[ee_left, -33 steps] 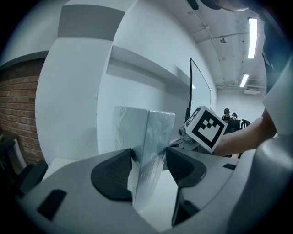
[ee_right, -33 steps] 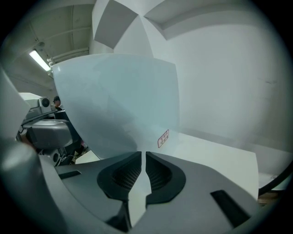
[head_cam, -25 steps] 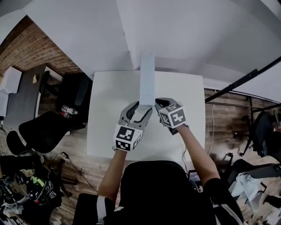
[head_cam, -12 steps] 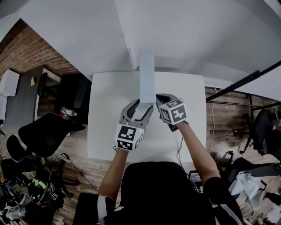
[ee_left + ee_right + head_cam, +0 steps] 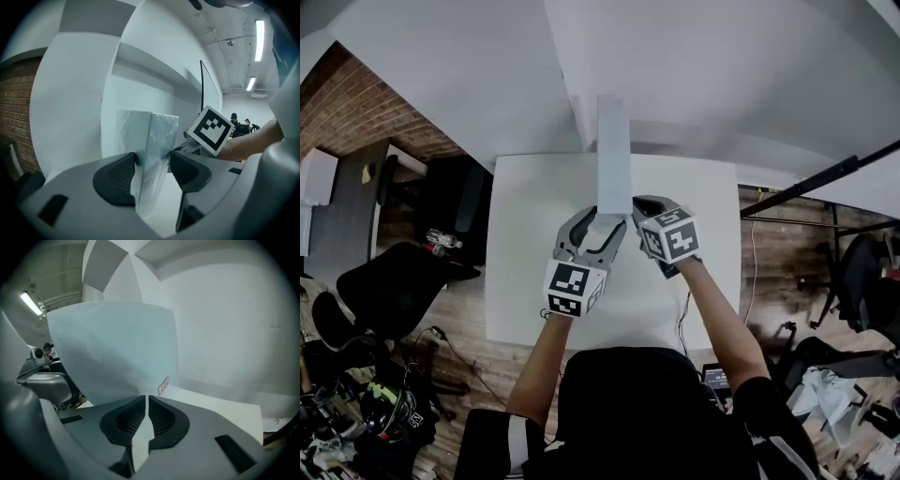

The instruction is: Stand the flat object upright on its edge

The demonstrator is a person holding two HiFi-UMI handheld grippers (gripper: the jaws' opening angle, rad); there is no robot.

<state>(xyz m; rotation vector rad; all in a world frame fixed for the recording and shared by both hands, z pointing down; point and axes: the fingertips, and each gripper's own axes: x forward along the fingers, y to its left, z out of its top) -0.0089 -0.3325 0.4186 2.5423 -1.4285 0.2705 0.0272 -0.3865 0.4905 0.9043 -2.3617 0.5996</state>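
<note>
A flat pale blue box (image 5: 614,155) wrapped in clear film stands tall over the white table (image 5: 525,281); whether its lower edge touches the tabletop is hidden. My left gripper (image 5: 598,225) is shut across the box's thickness, and in the left gripper view both dark pads press the box (image 5: 150,150) between the jaws (image 5: 152,171). My right gripper (image 5: 637,211) is beside it on the right, shut. In the right gripper view its pads (image 5: 146,416) pinch a thin pale edge at the bottom of the box (image 5: 117,352), whose broad face fills the view.
A white wall rises just behind the table. A black office chair (image 5: 394,281) and a dark desk (image 5: 356,202) stand at the left, with clutter on the wooden floor below them. A black pole (image 5: 825,173) slants at the right. People (image 5: 239,123) are far off.
Both grippers and the box have drifted slightly towards the table's far side. Both grips look the same.
</note>
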